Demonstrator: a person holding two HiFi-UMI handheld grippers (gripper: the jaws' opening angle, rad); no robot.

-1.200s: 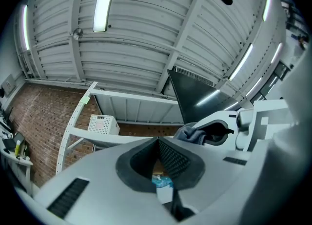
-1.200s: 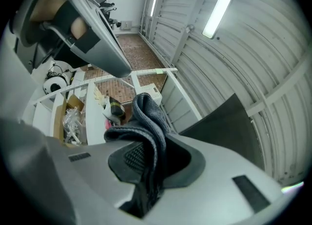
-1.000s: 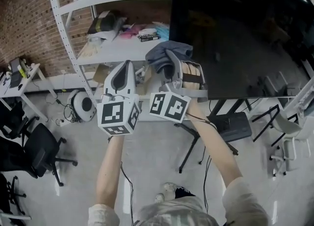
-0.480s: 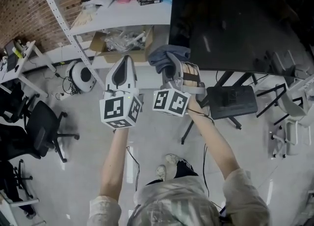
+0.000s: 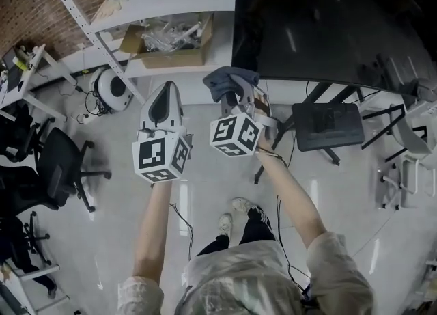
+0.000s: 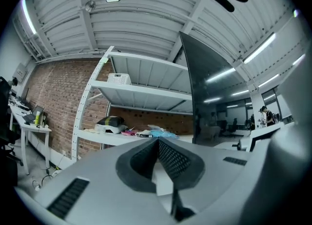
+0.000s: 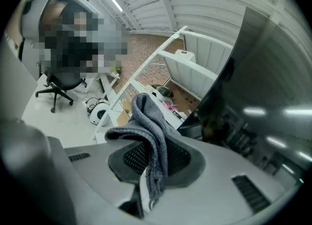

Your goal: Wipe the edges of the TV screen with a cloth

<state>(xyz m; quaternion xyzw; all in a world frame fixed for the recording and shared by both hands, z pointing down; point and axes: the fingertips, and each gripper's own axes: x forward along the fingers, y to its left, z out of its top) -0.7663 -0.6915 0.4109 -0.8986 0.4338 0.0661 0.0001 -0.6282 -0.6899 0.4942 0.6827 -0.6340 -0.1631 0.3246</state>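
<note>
The large dark TV screen [image 5: 321,26] stands on a wheeled stand at the upper right of the head view; its lower left corner is near my right gripper. My right gripper [image 5: 235,88] is shut on a grey-blue cloth [image 5: 229,78], which bunches above the jaw tips just below and left of the screen's corner. In the right gripper view the cloth [image 7: 148,131] drapes over the closed jaws, with the screen edge [image 7: 222,90] ahead to the right. My left gripper [image 5: 166,96] is shut and holds nothing, left of the right one. The TV screen [image 6: 204,102] also shows in the left gripper view.
A white metal shelving unit [image 5: 147,6] with a cardboard box [image 5: 167,50] and clutter stands left of the TV. The TV stand's base plate [image 5: 328,126] and legs sit below the screen. Black office chairs [image 5: 48,170] are at the left, a white chair [image 5: 410,149] at the right.
Both grippers and the cloth have come lower relative to the TV: the cloth was at the screen's left edge, now it is just below its lower left corner. The head view has tilted down.
</note>
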